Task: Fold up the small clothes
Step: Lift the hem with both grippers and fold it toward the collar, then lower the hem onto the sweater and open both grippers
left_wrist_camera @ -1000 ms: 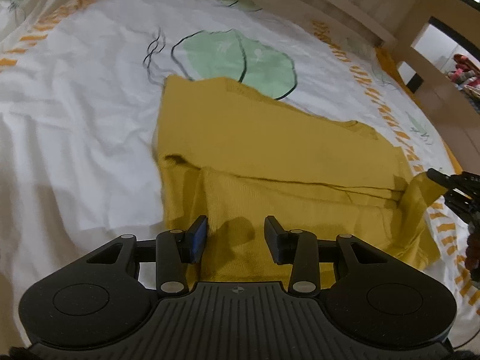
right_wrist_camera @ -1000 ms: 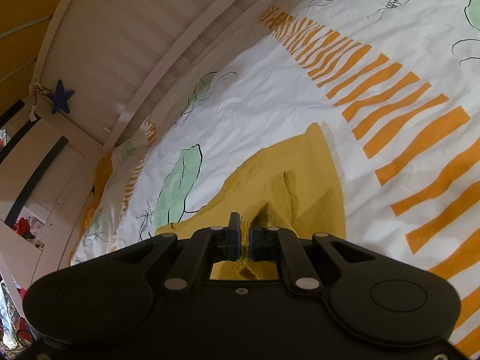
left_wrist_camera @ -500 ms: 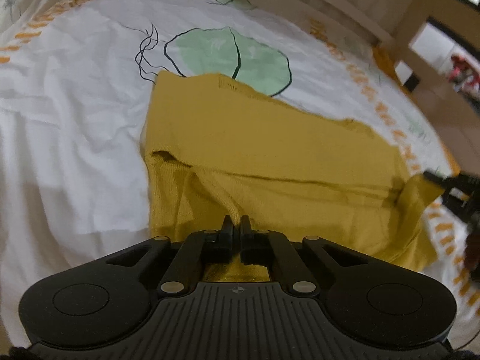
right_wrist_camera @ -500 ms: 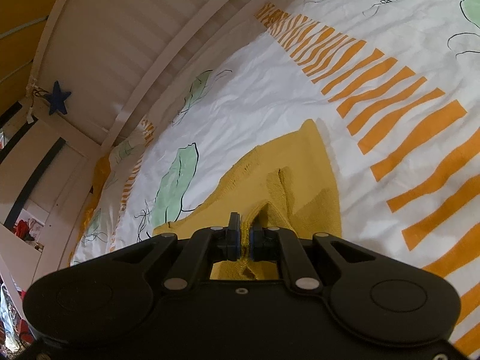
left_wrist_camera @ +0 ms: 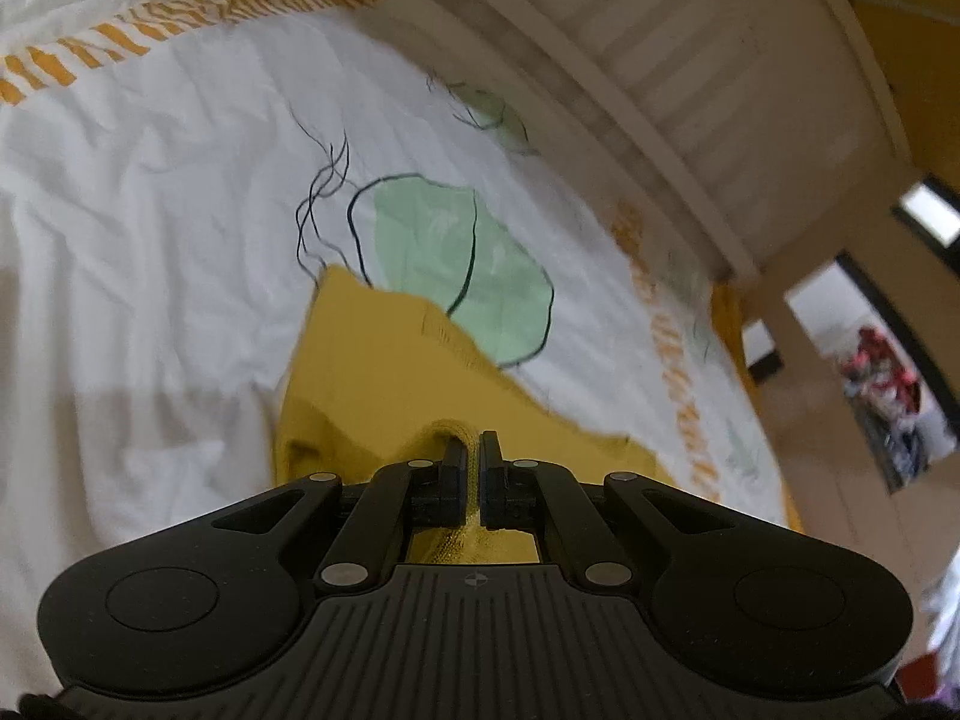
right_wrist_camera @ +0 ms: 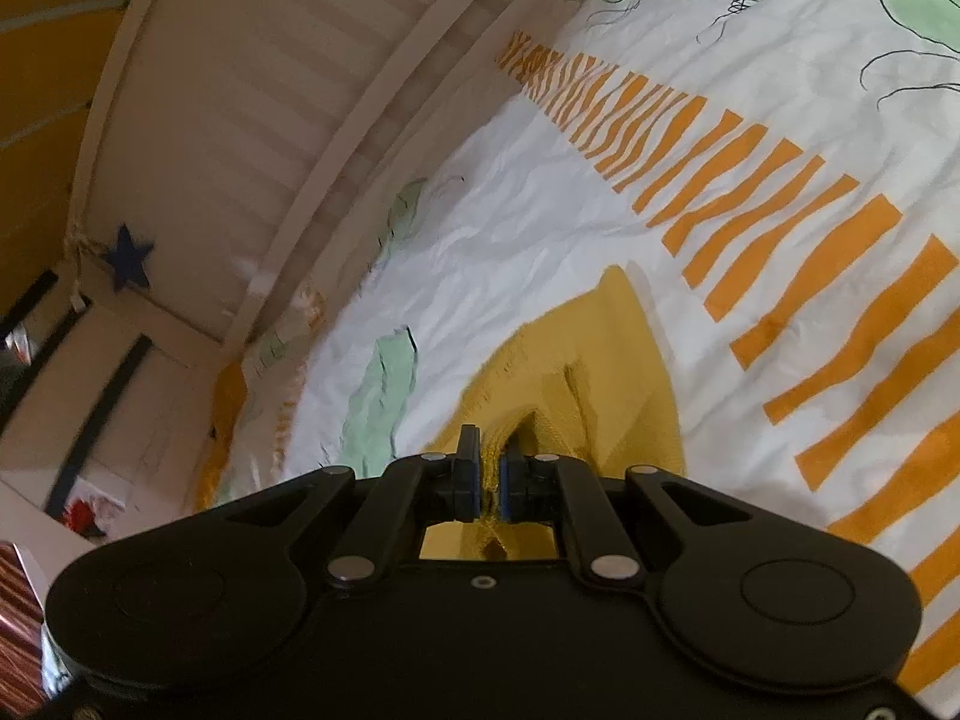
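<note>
1. Left wrist view: the left gripper [left_wrist_camera: 474,450], black w/ two fingers, is clamped tight on a raised fold of a mustard-yellow knit garment [left_wrist_camera: 384,372]. Cloth fills the thin gap betw. the fingers and bunches up just ahead of the tips.
2. The garment's far part lies flat on a white bed sheet [left_wrist_camera: 150,228]; its far corner overlaps a green leaf print [left_wrist_camera: 444,258] w/ a dark outline.
3. Orange striped border [left_wrist_camera: 120,42] runs along the sheet's far edge. A pale slatted bed rail [left_wrist_camera: 660,60] curves behind it. View is a bit blurred.
4. Right wrist view: the right gripper [right_wrist_camera: 491,468], blue pads, is pinched nearly closed on another bunched edge of the same garment [right_wrist_camera: 600,360]; yellow knit is squeezed betw. the pads and hangs below them.
5. Here the garment rises from the sheet [right_wrist_camera: 510,240] to the tips, one corner pointing away, near the orange stripes [right_wrist_camera: 780,228].
6. Blue star [right_wrist_camera: 127,264] hangs on the rail [right_wrist_camera: 270,90] at left.
</note>
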Tool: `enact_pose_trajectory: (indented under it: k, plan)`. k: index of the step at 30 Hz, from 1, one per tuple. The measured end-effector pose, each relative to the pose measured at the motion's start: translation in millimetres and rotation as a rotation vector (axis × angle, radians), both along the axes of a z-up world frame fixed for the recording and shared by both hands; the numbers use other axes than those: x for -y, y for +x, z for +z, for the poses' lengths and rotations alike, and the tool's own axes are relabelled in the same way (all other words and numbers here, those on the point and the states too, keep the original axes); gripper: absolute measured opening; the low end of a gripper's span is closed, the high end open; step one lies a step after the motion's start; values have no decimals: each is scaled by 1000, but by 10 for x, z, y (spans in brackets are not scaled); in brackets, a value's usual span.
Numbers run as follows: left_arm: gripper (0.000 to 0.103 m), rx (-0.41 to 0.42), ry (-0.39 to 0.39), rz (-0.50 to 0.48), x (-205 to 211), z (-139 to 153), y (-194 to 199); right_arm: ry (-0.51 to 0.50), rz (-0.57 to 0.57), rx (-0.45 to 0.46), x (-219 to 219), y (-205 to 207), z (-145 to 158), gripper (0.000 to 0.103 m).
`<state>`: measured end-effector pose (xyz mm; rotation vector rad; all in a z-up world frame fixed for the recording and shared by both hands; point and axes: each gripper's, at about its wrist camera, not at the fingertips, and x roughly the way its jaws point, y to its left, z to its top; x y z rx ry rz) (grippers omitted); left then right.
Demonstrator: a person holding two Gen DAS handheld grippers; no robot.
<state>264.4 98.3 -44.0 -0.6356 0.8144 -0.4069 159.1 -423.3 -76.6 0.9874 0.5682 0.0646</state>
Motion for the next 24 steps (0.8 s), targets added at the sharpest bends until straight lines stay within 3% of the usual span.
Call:
enact_pose_trajectory:
  k: [8,16,19,20,21,22,24]
  plan:
    - [3,-1,-68,84,-31,-48,441,25,-37,8,70,219,61,15]
    - [4,-62,-30,116,-56,-423,695,12,-50,-51,83,434,-190,20]
    - [13,-82,-57,148,-119,-525,728,-1,-44,-64,88,449,-273,22]
    - [31,-77,-63,158,-150,-536,735,-16,-43,-68,91,460,-282,26]
    - [42,-63,-56,172,-167,-520,731,-33,-43,-69,93,465,-278,42]
    - [44,-38,-36,189,-178,-483,715,-58,-38,-63,89,475,-258,56]
    - [44,30,51,201,-150,-363,668,-120,-25,-43,63,485,-188,66]
